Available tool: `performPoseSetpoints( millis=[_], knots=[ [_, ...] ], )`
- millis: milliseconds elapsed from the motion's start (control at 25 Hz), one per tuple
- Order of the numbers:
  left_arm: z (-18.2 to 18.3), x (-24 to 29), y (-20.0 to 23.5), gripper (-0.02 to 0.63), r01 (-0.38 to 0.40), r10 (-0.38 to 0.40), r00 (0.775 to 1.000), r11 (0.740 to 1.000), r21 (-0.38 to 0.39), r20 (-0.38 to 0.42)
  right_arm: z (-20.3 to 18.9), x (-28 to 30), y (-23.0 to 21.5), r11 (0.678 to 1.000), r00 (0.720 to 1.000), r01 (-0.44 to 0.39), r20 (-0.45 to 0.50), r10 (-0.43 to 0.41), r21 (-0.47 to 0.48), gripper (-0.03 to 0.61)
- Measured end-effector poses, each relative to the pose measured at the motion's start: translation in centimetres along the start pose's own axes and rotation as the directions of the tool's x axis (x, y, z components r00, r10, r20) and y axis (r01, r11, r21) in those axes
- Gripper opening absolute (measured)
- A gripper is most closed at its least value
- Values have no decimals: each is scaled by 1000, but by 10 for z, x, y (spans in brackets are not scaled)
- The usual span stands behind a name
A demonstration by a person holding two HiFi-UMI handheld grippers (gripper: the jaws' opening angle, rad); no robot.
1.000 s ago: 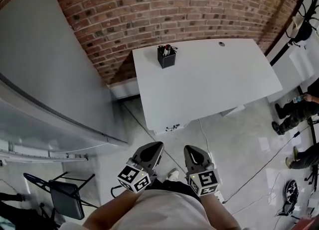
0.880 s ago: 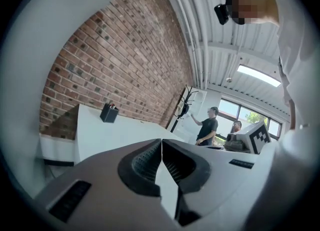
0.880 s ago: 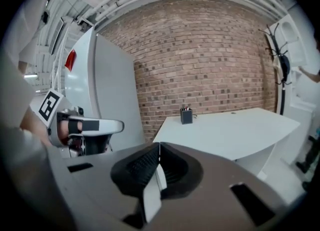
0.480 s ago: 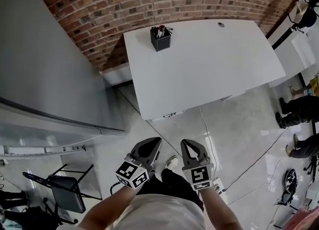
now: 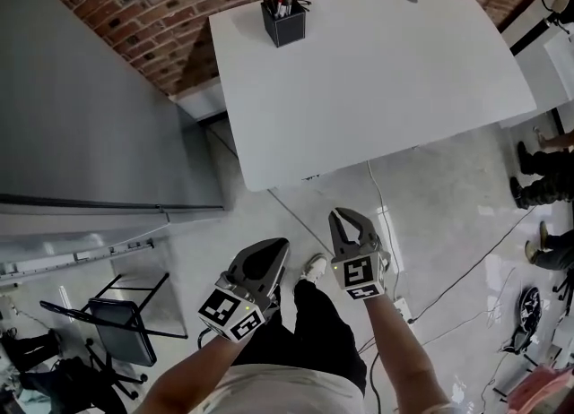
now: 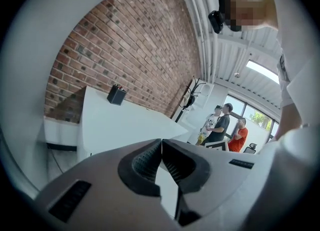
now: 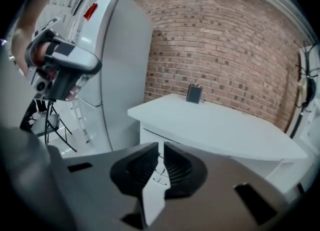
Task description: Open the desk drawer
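Head view: your grey left gripper (image 5: 280, 246) and grey right gripper (image 5: 345, 217) hang short of the white rounded desk's (image 5: 377, 81) near edge, and a black square pen holder (image 5: 283, 20) sits at its far left corner. Left gripper view: the left gripper (image 6: 161, 141) is pinched closed on nothing. Right gripper view: the right gripper (image 7: 161, 146) is closed and empty too, and the white desk drawer (image 7: 150, 137) sits under the desk's near left corner, well apart from the tips.

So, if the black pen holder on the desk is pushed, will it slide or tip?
Probably slide: the pen holder looks boxy and squat, on a smooth white desk. It seems light, so a high push might tip it and spill the pens.
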State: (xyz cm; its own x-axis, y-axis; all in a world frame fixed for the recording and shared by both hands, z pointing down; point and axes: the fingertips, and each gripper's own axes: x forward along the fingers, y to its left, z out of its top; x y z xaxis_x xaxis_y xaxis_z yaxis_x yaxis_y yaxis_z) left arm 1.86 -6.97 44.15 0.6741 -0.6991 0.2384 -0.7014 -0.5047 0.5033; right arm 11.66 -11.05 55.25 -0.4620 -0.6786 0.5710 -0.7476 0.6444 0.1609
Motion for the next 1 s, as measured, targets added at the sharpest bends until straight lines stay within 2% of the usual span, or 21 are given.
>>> performPoseSetpoints(
  millis=[160,440,680,880,1000],
  knots=[
    [-14,6,5,9,9,-9,1000,1000,-5,3,-28,33,1,997,997,-59,-52,57,-50,40],
    [-44,8,21,9,-5,5,1000,1000,-6,-13,-58,78,-7,977,994,-89,-86,73,-196,103],
    [-65,16,36,9,-11,11,1000,1000,-22,-12,-76,117,-10,924,986,-141,-130,101,-355,151],
    [-79,28,44,9,0,0,1000,1000,-16,2,-87,142,-14,898,988,-131,-127,85,-420,164],
    [-81,33,48,9,7,-6,1000,1000,-12,20,-96,155,-13,853,986,-147,-147,84,-501,164]
  ],
)
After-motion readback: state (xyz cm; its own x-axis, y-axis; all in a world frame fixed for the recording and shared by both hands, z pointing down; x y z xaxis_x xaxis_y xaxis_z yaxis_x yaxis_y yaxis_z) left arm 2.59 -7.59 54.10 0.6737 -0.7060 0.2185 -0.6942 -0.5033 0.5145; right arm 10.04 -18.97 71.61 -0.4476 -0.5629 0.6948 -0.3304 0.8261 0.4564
